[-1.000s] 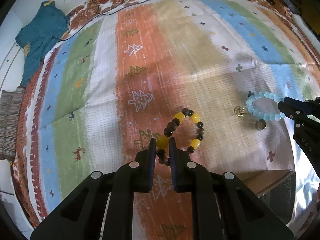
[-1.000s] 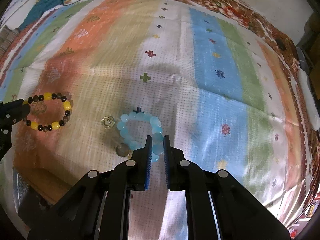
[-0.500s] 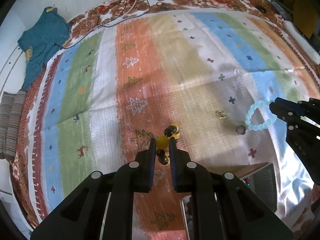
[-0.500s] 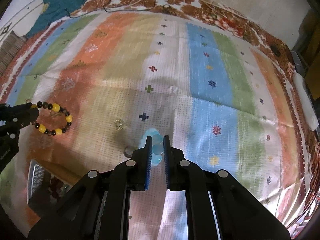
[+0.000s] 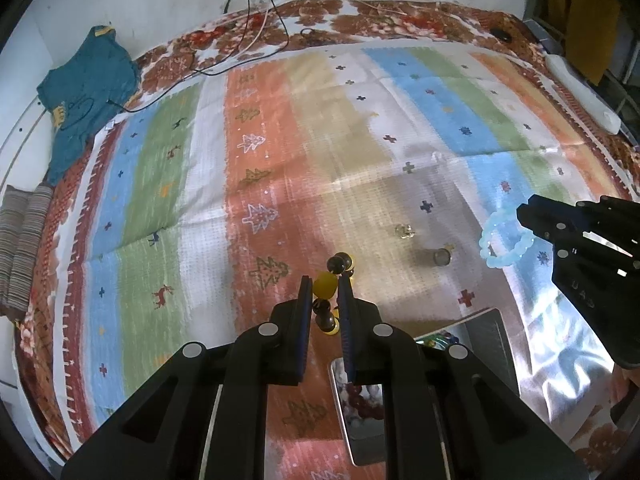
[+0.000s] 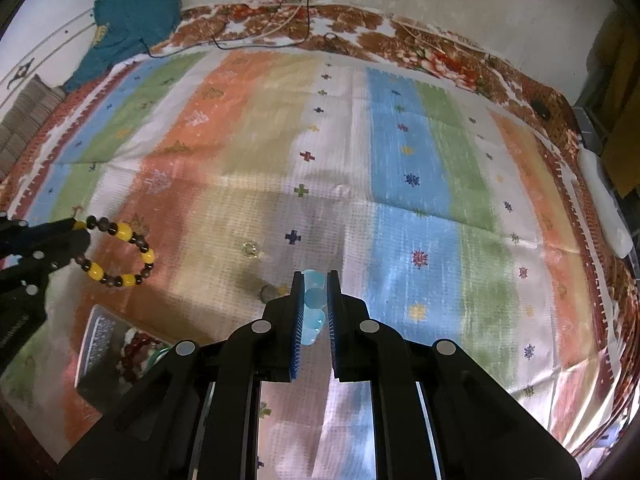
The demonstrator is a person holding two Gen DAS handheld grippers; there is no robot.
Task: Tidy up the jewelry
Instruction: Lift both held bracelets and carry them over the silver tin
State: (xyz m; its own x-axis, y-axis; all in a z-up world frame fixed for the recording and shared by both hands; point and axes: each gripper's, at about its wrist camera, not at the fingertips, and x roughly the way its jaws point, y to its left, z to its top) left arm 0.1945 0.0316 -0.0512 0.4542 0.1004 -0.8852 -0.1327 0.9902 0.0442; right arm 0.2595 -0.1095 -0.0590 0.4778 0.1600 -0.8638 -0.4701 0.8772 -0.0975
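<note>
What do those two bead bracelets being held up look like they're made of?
Yellow and brown bracelet: round opaque yellow beads and dark, slightly shiny brown ones; perhaps resin and wood or stone, I can't tell which. Pale blue bracelet: milky, translucent beads that let light through; probably glass or plastic.

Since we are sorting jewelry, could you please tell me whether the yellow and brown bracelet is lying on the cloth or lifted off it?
Lifted: the yellow and brown bracelet hangs from the left tongs, shut on its beads.
</note>
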